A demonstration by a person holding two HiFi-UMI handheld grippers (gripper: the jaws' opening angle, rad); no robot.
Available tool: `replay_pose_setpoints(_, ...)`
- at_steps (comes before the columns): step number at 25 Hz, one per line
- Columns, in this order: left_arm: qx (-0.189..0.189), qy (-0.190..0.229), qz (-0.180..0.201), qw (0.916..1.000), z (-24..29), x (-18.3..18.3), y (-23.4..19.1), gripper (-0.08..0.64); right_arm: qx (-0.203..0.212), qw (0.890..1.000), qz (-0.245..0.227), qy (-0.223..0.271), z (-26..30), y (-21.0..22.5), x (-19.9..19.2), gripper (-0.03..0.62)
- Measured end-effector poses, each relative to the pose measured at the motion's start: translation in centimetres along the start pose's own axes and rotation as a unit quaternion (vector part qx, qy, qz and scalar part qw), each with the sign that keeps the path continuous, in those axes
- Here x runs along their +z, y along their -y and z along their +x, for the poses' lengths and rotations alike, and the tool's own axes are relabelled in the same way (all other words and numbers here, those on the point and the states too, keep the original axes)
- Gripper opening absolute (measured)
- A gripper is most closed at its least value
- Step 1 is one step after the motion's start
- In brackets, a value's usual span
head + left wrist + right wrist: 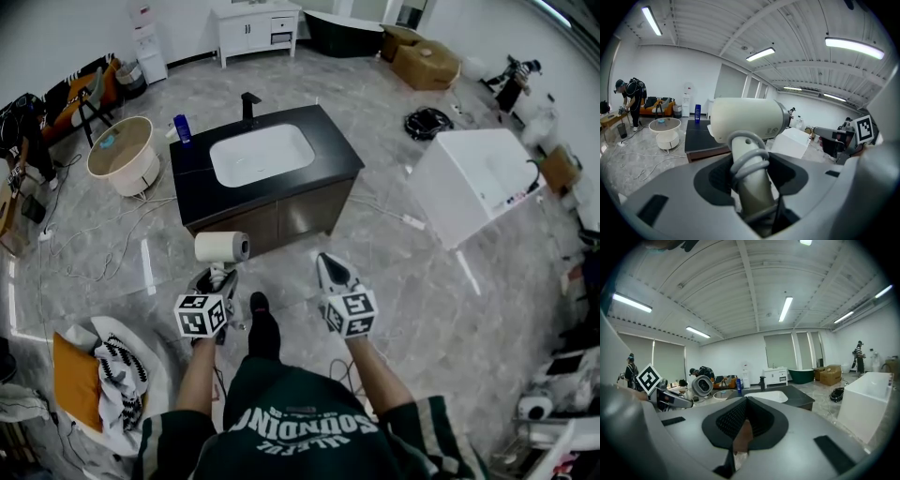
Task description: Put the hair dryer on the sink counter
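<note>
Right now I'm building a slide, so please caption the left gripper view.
Left gripper clamps a cream hair dryer by its handle, with the black sink counter ahead.

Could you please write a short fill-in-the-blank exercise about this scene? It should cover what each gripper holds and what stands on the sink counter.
1. The left gripper is shut on the hair dryer at its ____.
2. A gray ____ is coiled around that part.
3. The right gripper, jaws together, holds ____.
4. On the black sink counter, a ____ bottle stands at the far left corner.

Missing words: handle; cord; nothing; blue.
</note>
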State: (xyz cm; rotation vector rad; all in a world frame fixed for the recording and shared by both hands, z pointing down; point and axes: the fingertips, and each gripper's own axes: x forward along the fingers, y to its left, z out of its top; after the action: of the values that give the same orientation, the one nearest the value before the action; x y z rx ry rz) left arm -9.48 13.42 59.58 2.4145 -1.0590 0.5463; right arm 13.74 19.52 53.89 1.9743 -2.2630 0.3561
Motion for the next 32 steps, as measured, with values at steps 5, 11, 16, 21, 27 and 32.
replay_pose_setpoints(5,0.000,-0.005,-0.007,1.0000,4.5,2.4,-3.3,0.209,0.005,1.000,0.003,-0.009,6.1,1.4,0.7,-0.001)
replay_pose_setpoints(11,0.006,-0.013,-0.025,0.9996,10.3,6.8,-8.9,0.209,0.018,1.000,0.003,-0.022,15.7,2.4,3.1,-0.001)
replay_pose_setpoints(16,0.011,-0.025,-0.030,0.9992,14.7,10.6,-13.7,0.209,0.024,0.999,0.006,-0.030,23.7,3.1,5.4,0.000)
replay_pose_setpoints(21,0.020,-0.029,-0.038,0.9987,18.1,13.8,-18.4,0.209,0.036,0.999,0.007,-0.036,30.8,3.2,6.8,0.000)
replay_pose_setpoints(27,0.034,-0.027,-0.045,0.9980,20.3,16.7,-22.4,0.209,0.055,0.998,0.001,-0.039,36.5,2.7,8.4,-0.002)
replay_pose_setpoints(32,0.051,-0.017,-0.058,0.9969,21.7,18.0,-24.7,0.209,0.079,0.996,-0.004,-0.047,40.4,2.4,8.6,-0.002)
